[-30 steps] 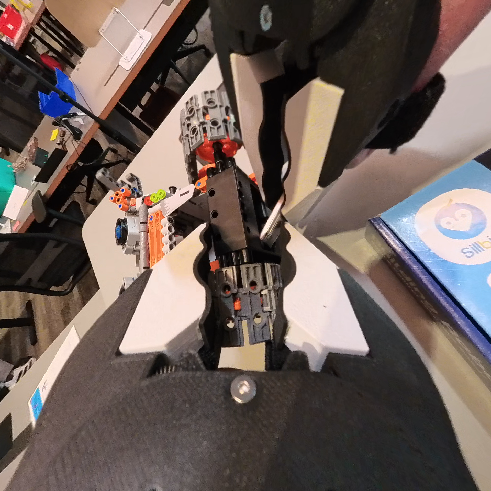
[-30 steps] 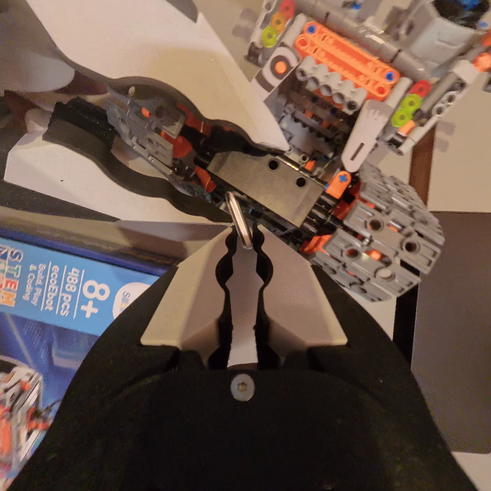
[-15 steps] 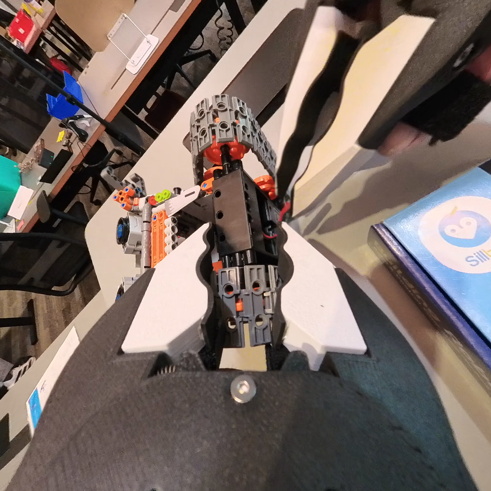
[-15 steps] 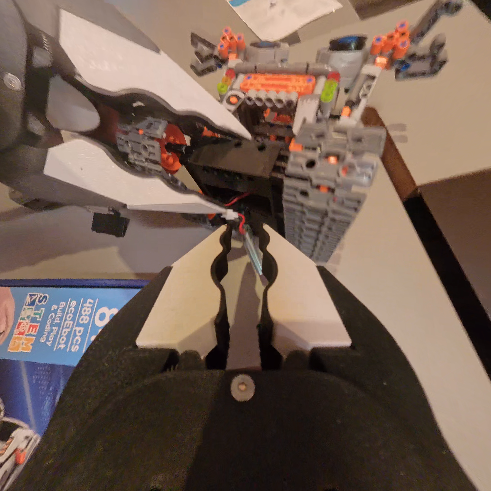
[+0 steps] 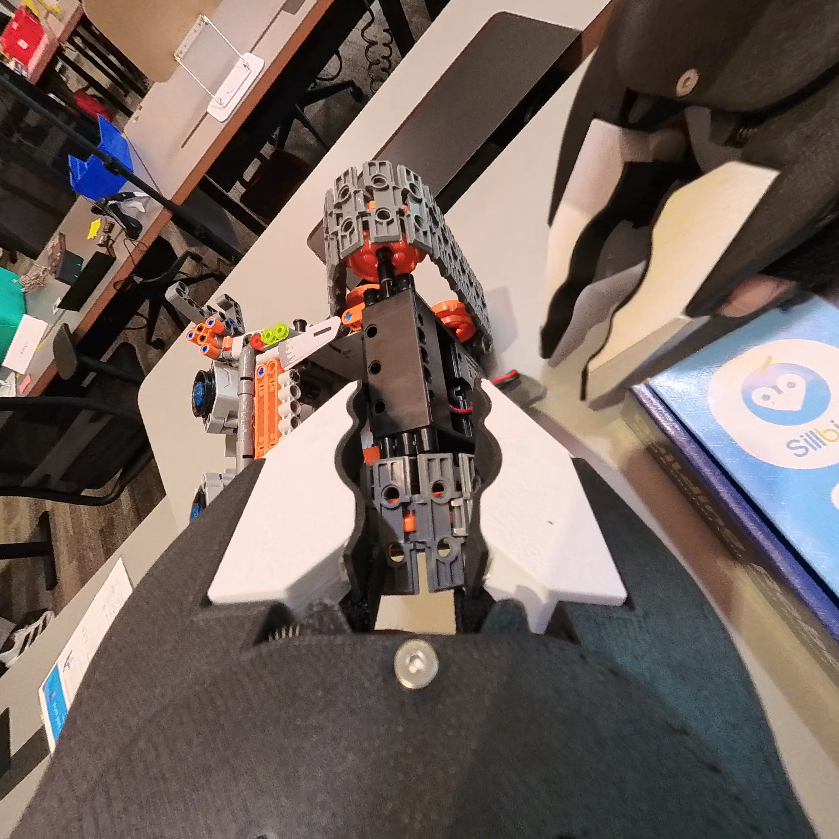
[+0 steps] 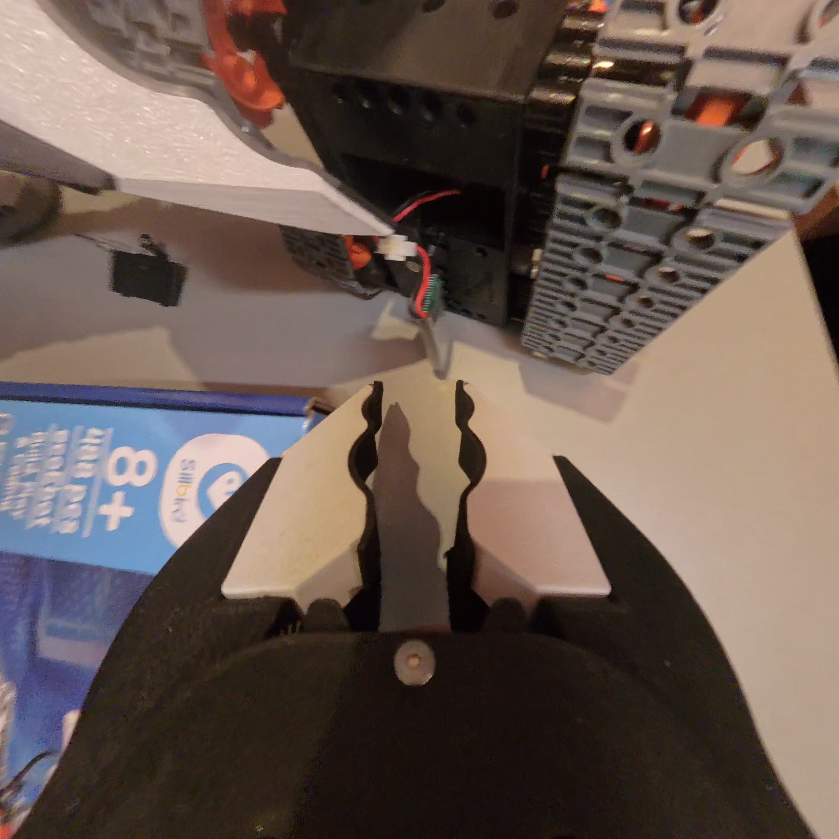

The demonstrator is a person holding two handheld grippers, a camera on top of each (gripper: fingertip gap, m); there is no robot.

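Battery [image 6: 433, 318] now free of right tool [image 6: 415, 395].

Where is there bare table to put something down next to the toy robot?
Bare white table lies right of the open right gripper, below the grey tracked brick robot. More lies between the blue cardboard box and small black block. It is crowded where the left gripper clamps the robot and a silver battery dangles on wires.

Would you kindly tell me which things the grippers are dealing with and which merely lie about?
In hand:
- left gripper, shut on the tracked brick model
- right gripper, open, nearest the model's wired silver part

Lying about:
- blue box
- table
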